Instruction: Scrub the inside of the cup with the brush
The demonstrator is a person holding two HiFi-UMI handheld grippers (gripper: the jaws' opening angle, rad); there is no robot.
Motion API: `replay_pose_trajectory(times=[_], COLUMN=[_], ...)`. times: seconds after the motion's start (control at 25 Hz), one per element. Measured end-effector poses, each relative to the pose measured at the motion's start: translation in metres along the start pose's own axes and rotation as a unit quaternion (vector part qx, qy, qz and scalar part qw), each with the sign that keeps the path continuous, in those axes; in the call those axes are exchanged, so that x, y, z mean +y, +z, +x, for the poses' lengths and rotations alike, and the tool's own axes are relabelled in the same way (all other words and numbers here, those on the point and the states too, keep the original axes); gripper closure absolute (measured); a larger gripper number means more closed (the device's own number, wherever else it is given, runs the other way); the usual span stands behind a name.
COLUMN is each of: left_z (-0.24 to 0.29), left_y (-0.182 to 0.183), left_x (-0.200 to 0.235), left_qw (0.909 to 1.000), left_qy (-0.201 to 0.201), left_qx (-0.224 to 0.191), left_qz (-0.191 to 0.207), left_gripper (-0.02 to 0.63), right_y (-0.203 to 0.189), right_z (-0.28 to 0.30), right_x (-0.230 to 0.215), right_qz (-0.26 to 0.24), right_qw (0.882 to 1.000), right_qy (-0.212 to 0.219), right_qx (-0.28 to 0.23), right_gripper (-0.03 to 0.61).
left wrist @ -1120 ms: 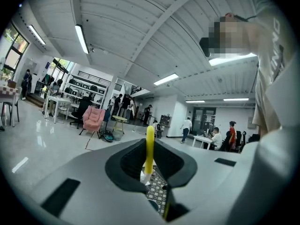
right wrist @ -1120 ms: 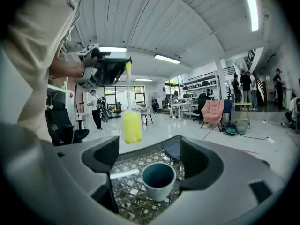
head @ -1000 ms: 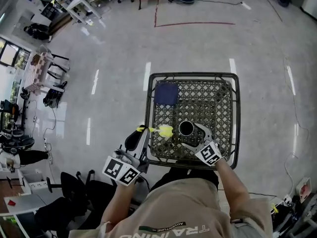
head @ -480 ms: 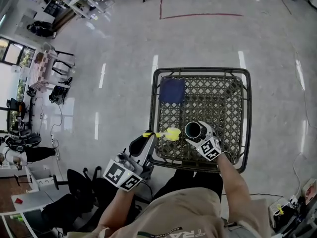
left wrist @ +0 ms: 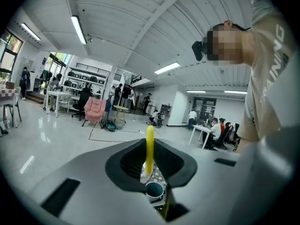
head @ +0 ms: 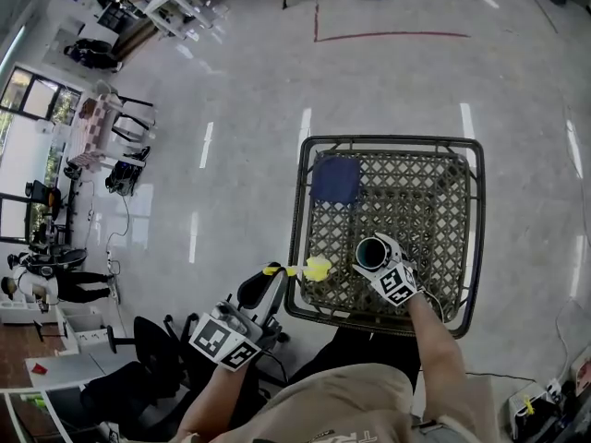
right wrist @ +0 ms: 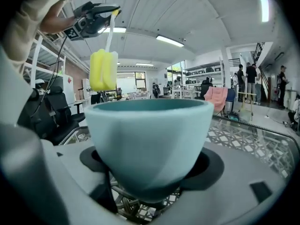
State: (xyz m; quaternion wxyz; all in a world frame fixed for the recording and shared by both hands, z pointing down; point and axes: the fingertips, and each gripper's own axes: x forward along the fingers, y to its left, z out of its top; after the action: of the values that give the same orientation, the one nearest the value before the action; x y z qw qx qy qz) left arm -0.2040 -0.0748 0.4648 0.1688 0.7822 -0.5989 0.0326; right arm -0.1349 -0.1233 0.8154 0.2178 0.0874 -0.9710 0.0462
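Seen from above, a person stands at a lattice-topped table (head: 388, 139) with a gripper in each hand. The right gripper (head: 386, 268) is clamped around a teal cup (head: 371, 251), which is upright near the table's front edge with its mouth open to the ceiling. The left gripper (head: 268, 277) is closed tight on the thin yellow handle of a brush (head: 317, 268). The brush's yellow foam head hovers just left of the cup, above its rim and not yet inside. To scrub well, the head likely needs to come over the mouth and tip down into the cup while the right gripper keeps the cup steady. Nothing lies between brush and cup; only the right jaws hugging the cup's side need avoiding. A blue cloth (head: 334, 180) lies well apart at the far left corner.
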Motion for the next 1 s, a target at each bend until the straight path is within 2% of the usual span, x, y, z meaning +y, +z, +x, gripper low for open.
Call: replay_pose_trajectory(times=[0.32,0.6,0.72,0.84,1.0], left_z=[-0.007,-0.015,-0.019,-0.024,-0.036], left_y=[0.009,0.039,0.061,0.087,0.123], left_x=[0.001,-0.008,-0.018,-0.036,-0.061], left_qw=[0.9997,0.9973,0.9956,0.9922,0.9835], left_qy=[-0.008,-0.035,-0.059,-0.098,-0.144], left_qx=[-0.021,-0.063,-0.072,-0.074,-0.096], left_qz=[0.003,0.014,0.018,0.020,0.051], left_gripper=[0.555,0.555,0.555,0.555,0.555], right_y=[0.018,0.072,0.098,0.128,0.154], right_z=[-0.014,-0.058,-0.078,-0.095,-0.112], right_x=[-0.004,-0.007,0.003,0.016,0.036], right_qz=[0.011,0.032,0.033,0.030,0.011], right_qw=[1.000,0.999,0.999,0.999,1.000], right_qy=[0.007,-0.006,0.000,0.003,0.010], right_qx=[0.001,-0.029,-0.032,-0.034,-0.026], right_gripper=[0.176,0.176,0.176,0.178,0.179])
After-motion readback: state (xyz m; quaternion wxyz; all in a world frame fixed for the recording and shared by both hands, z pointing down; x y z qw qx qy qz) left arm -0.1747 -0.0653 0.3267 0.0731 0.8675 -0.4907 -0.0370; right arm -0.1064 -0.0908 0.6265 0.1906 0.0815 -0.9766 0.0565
